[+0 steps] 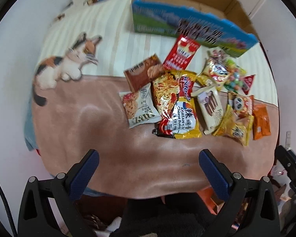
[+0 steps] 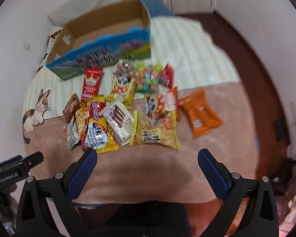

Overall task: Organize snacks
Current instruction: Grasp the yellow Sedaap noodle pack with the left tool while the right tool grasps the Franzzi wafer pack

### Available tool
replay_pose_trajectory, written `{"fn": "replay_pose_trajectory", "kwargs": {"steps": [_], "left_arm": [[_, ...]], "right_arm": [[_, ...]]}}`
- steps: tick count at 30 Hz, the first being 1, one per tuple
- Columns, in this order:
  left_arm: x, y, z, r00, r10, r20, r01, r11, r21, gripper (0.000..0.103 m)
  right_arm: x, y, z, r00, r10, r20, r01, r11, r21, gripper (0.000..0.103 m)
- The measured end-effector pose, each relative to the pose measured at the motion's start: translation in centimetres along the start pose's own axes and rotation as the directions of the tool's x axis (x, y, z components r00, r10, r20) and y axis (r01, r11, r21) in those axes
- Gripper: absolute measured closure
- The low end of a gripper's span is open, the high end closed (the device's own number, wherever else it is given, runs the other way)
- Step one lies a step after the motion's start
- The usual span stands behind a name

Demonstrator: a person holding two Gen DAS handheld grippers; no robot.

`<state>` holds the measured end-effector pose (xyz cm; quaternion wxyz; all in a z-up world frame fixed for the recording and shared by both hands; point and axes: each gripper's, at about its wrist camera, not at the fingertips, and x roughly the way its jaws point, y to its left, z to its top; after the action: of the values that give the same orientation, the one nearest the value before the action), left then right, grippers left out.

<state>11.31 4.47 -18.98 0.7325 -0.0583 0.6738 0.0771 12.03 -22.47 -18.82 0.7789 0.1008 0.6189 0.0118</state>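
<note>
Snack packets, a loose pile of approx. a dozen, lay on the pink blanket (image 1: 92, 122) over the bed, w/ the open cardboard box with blue printed sides (image 2: 108, 33) standing just behind them, apparently empty. Nearest the front edge of the pile sat the yellow-and-red Korean cheese noodle packet (image 1: 177, 110), its long axis running roughly away from both cameras toward the box; beside it a white oat-bar wrapper (image 1: 138, 106) and a cream chocolate-stick box (image 2: 119, 122). An orange foil packet (image 2: 199, 114) lay a bit apart on the pile's right side. Left gripper (image 1: 148, 169) hovered over bare blanket, fingers spread wide, nothing between them; pile was ahead and to its right. Right gripper (image 2: 147, 169) likewise had fingers wide apart and empty, w/ the pile ahead and slightly left, the noodle packet just beyond its left fingertip. Judging by that, either hand could reach, but the right looked nearer to the noodle packet and the yellow crisp bag (image 2: 155, 134); sorting hadn't begun. Both views were blurred, so small print wasn't legible.
</note>
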Motion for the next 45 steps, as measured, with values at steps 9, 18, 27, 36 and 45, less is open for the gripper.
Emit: {"fn": "replay_pose_trajectory", "kwargs": {"steps": [9,18,27,36,45], "left_arm": [[7.0,0.5,4.6,0.995,-0.029,-0.091,0.018,0.993,-0.114,0.003],[9.6,-0.5,6.3,0.992,-0.005,-0.130,-0.010,0.993,-0.118,0.003],[12.8,-2.2,6.9,0.989,-0.059,-0.133,0.042,0.991,-0.127,0.004],[20.1,-6.9,7.7,0.974,0.001,-0.228,-0.005,1.000,-0.017,0.020],[20.7,-5.6,4.8,0.981,0.027,-0.190,-0.032,0.999,-0.027,0.021]], "right_arm": [[10.4,4.2,4.6,0.991,0.077,-0.105,-0.091,0.987,-0.133,0.004],[19.3,9.1,6.1,0.961,0.036,-0.273,-0.137,0.921,-0.364,0.016],[20.8,6.4,6.6,0.949,-0.005,-0.316,-0.079,0.964,-0.253,0.038],[22.2,3.6,7.8,0.916,0.109,-0.387,-0.141,0.988,-0.056,0.034],[23.3,7.7,4.9,0.899,0.184,-0.396,-0.206,0.979,-0.012,0.044]]}}
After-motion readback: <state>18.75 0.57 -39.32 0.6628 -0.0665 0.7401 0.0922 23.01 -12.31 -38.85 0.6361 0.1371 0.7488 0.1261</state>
